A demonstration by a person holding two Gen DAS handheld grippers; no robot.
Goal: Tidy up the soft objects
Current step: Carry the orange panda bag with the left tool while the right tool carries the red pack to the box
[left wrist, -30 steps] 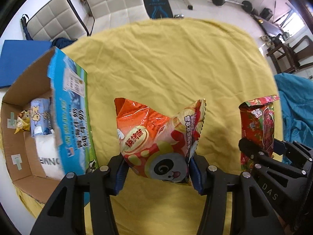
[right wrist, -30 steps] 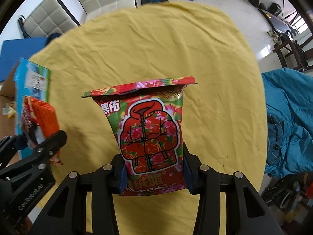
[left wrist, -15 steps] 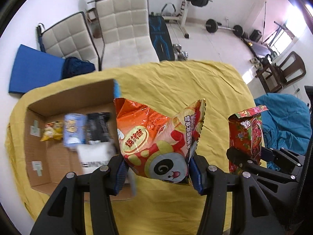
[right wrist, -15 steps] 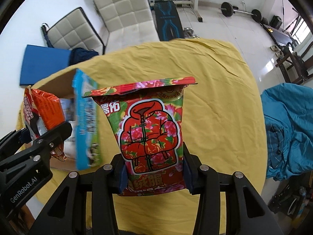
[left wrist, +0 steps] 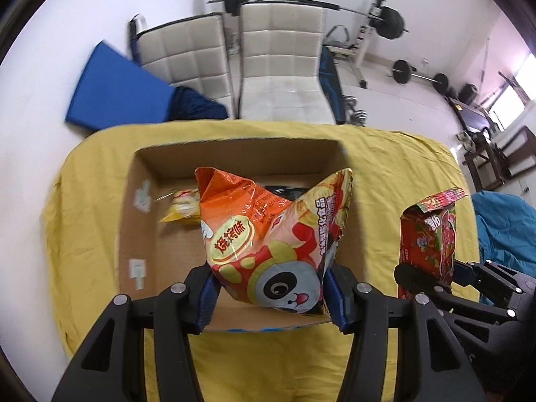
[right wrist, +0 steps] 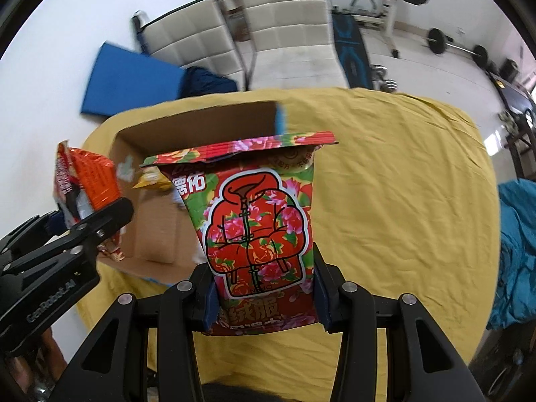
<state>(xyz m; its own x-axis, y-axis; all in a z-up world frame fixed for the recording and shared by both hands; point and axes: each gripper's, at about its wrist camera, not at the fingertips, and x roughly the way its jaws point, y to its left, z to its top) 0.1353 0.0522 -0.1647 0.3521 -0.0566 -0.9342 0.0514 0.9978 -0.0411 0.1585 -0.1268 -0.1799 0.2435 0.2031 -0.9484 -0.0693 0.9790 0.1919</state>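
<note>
My left gripper (left wrist: 269,296) is shut on an orange panda snack bag (left wrist: 268,234), held in the air above the open cardboard box (left wrist: 234,154). The box sits on a yellow cloth (left wrist: 402,160) and holds a small yellow packet (left wrist: 181,207) and a dark packet (left wrist: 284,189). My right gripper (right wrist: 263,296) is shut on a red flowered snack bag (right wrist: 258,231), held to the right of the box (right wrist: 201,124) over the yellow cloth (right wrist: 402,184). The right wrist view has the left gripper (right wrist: 83,231) with the orange bag (right wrist: 87,181) at its left edge; the left wrist view has the red bag (left wrist: 432,234) at its right.
Two white padded chairs (left wrist: 278,67) stand behind the table, with a blue mat (left wrist: 114,90) and a dark blue cloth (left wrist: 194,104) to the left. Barbells and a weight bench (left wrist: 395,30) fill the far floor. A teal blanket (right wrist: 516,234) lies off the table's right side.
Both grippers have risen and swung left with their bags. The box has gone from the left edge of the left wrist view to right under the orange bag.
</note>
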